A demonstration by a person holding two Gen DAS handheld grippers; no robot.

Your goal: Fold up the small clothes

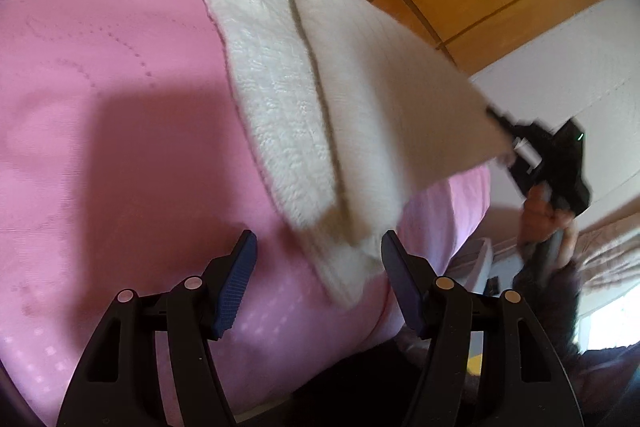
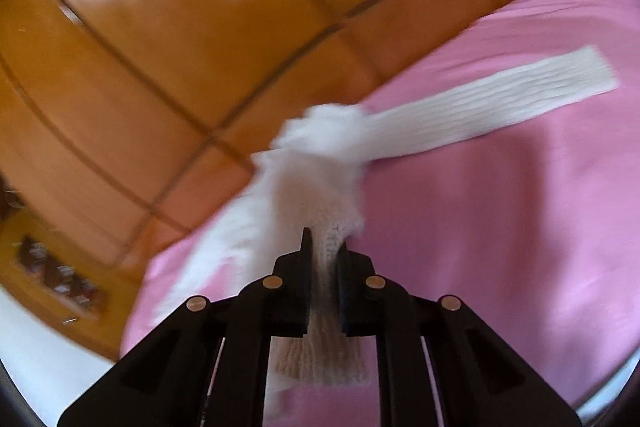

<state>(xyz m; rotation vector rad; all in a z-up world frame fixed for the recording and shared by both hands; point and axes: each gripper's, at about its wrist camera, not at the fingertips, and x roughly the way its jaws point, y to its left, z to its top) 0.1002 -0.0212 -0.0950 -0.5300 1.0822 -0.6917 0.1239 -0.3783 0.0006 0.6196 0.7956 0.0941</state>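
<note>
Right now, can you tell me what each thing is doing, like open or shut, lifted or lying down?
left gripper: open, empty, its fingers either side of the cloth's low end
right gripper: shut on the white cloth
white cloth: one end lifted off the bed, the rest lying flat
pink bed cover: spread out under the cloth
wooden wardrobe doors: shut

Both views are bright with daylight and bent by the fisheye, straight seams curving and dark vignette closing the corners. In the right wrist view a white glare patch sits on the glossy orange-brown wooden panelling (image 2: 168,39), and motion blur smears the lifted white knitted garment (image 2: 320,163). In the left wrist view a soft dark shadow falls on the pink quilted bedspread (image 1: 120,131), and the far black gripper (image 1: 496,119) is blurred.
</note>
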